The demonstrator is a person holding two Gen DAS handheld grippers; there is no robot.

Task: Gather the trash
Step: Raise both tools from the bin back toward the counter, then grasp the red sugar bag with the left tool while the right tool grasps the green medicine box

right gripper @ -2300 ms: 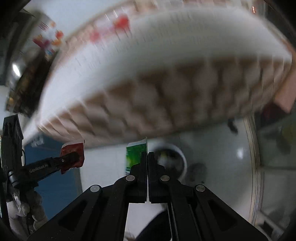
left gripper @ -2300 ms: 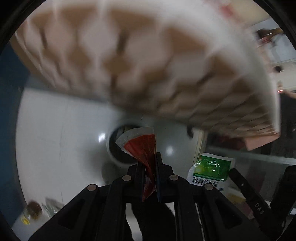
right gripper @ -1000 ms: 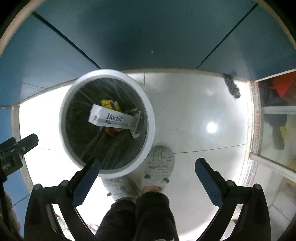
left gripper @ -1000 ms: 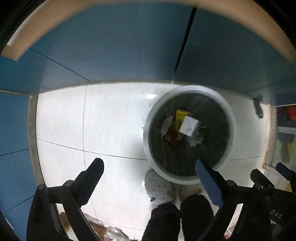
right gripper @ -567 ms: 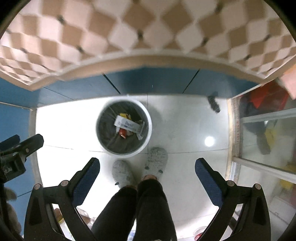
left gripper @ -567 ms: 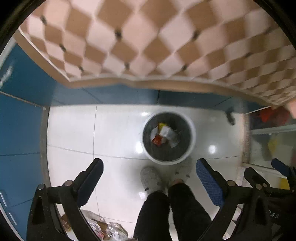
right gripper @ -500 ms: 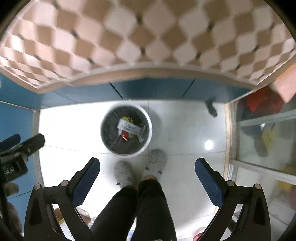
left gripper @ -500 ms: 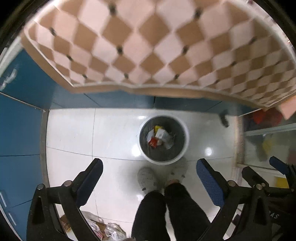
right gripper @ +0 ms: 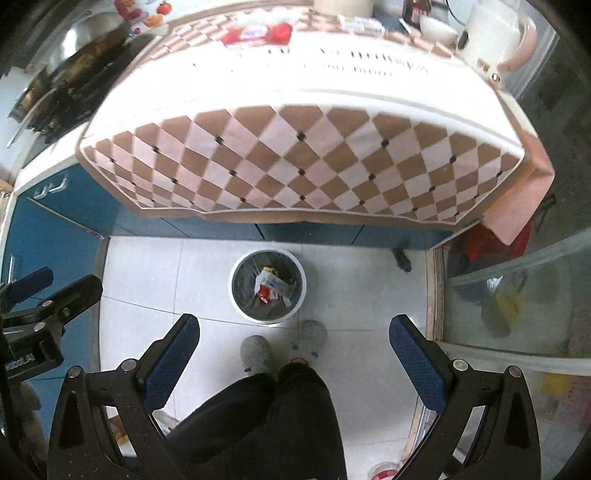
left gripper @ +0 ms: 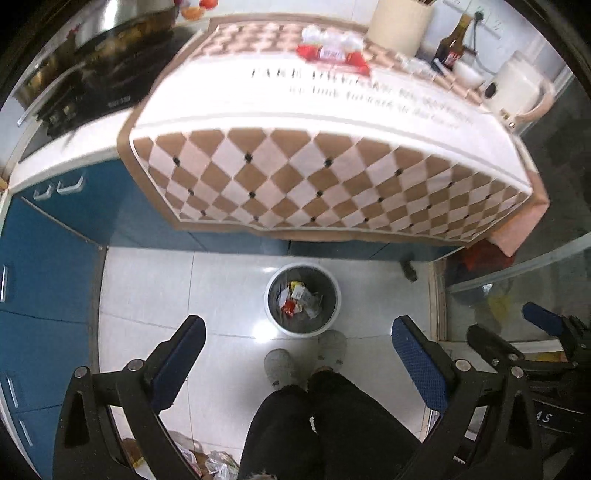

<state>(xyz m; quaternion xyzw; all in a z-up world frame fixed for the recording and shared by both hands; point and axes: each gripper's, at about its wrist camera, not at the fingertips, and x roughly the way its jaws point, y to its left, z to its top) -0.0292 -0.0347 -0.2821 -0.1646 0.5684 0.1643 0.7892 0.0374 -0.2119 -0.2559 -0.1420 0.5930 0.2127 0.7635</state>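
Observation:
A round white trash bin stands on the tiled floor below the counter, holding several wrappers and a small box; it also shows in the right wrist view. My left gripper is open and empty, high above the bin. My right gripper is open and empty too, also high above it. A red wrapper lies on the counter's checkered cloth, far ahead of both grippers; it also shows in the right wrist view.
The counter carries a cream container, a dark bottle, a white kettle and a bowl. A stove with a pan is at left. Blue cabinets stand below. The person's legs and slippers are by the bin. A glass door is at right.
Both grippers held wrappers 2.3 s ago, then opened over the bin and the wrappers dropped in. Since then both have risen, bringing the countertop into view.

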